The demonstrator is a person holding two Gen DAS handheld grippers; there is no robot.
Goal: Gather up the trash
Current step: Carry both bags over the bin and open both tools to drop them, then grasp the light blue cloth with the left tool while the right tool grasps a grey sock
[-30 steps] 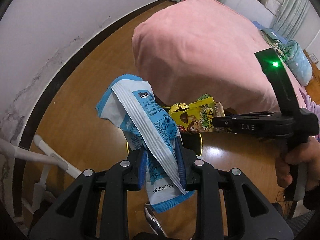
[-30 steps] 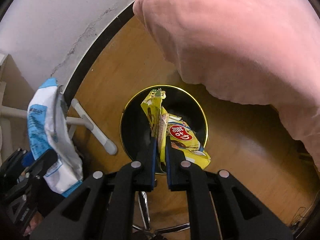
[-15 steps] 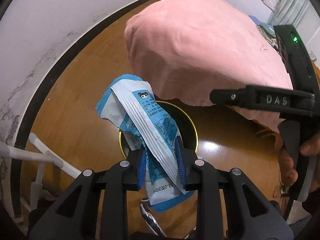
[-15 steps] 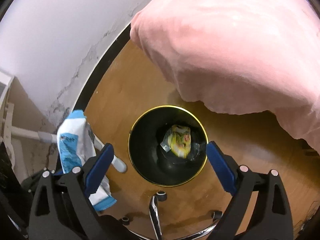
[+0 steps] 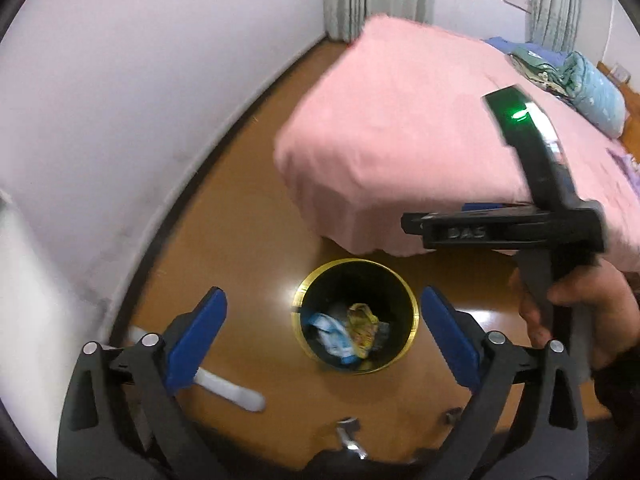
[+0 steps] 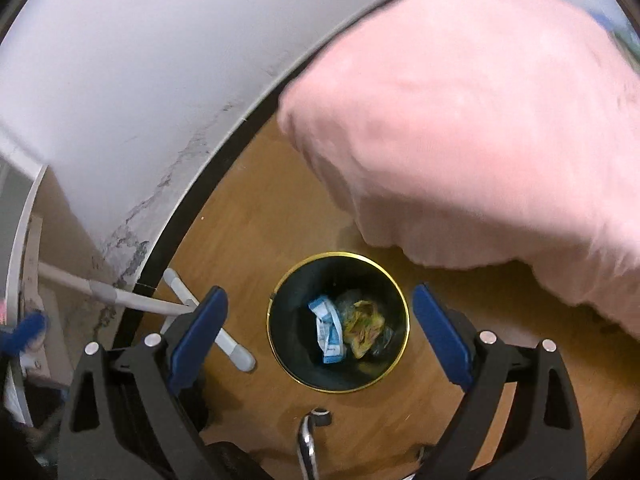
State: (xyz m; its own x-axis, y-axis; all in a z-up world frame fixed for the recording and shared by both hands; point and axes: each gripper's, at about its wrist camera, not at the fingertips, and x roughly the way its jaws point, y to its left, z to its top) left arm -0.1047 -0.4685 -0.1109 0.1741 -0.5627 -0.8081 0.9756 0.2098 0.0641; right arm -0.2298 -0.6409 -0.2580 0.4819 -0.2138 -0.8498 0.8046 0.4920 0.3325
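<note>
A black trash bin with a gold rim (image 5: 298, 298) (image 6: 280, 284) stands on the wooden floor below both grippers. Inside it lie a blue-and-white wrapper (image 5: 330, 332) (image 6: 329, 330) and a yellow snack wrapper (image 5: 362, 326) (image 6: 366, 326). My left gripper (image 5: 324, 338) is wide open and empty above the bin. My right gripper (image 6: 318, 330) is wide open and empty above the bin. Its body also shows at the right of the left wrist view (image 5: 500, 228), held by a hand.
A bed with a pink cover (image 5: 420, 132) (image 6: 480, 120) overhangs the floor just behind the bin. A white wall with dark skirting (image 6: 200, 200) runs on the left. White frame legs (image 6: 224, 340) (image 5: 232, 390) and a chrome chair-base part (image 6: 306, 440) lie near the bin.
My left gripper opened and the blue-and-white wrapper dropped into the bin. My right gripper had opened earlier and let the yellow wrapper fall in. Both grippers rose above the bin.
</note>
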